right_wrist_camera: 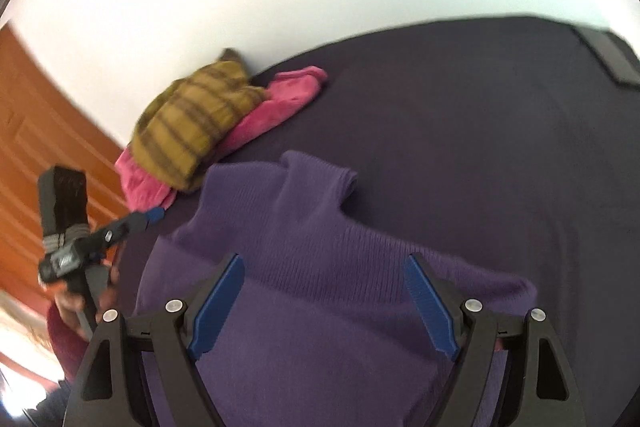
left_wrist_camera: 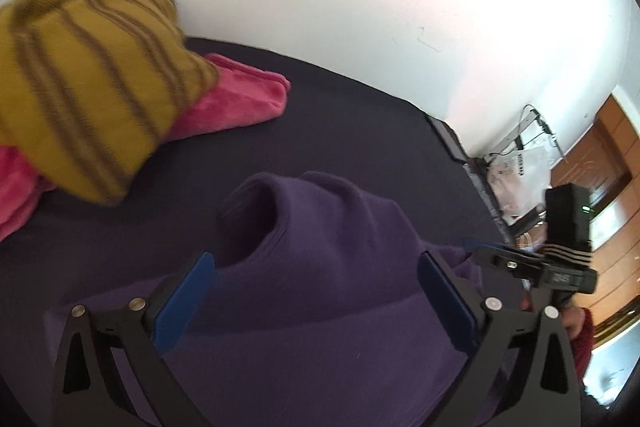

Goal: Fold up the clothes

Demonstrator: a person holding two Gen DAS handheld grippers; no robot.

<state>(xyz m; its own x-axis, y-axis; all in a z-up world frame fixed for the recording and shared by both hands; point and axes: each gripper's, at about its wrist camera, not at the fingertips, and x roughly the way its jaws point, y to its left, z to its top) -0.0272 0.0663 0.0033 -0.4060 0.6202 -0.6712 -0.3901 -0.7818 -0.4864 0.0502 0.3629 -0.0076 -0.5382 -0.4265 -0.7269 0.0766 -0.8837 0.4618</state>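
Note:
A purple turtleneck sweater [left_wrist_camera: 320,299] [right_wrist_camera: 312,235] lies on the dark bed sheet [left_wrist_camera: 360,135] [right_wrist_camera: 460,115], its collar [left_wrist_camera: 264,211] [right_wrist_camera: 316,175] pointing away from me. My left gripper [left_wrist_camera: 316,259] hovers over the sweater's body with its blue pads spread wide and nothing pressed between them. My right gripper [right_wrist_camera: 325,259] also stands open just above the sweater, below the collar. Each wrist view catches the other gripper from the side: the right one [left_wrist_camera: 492,255] at the sweater's right edge, the left one [right_wrist_camera: 150,215] at its left edge, each held by a hand.
A mustard striped garment [left_wrist_camera: 80,87] [right_wrist_camera: 192,123] lies on a pink one [left_wrist_camera: 240,99] [right_wrist_camera: 288,95] at the bed's far left, against the white wall. A wooden door [right_wrist_camera: 40,131] and a rack with bags [left_wrist_camera: 520,163] stand beside the bed. A dark flat object [right_wrist_camera: 616,59] sits at the far right corner.

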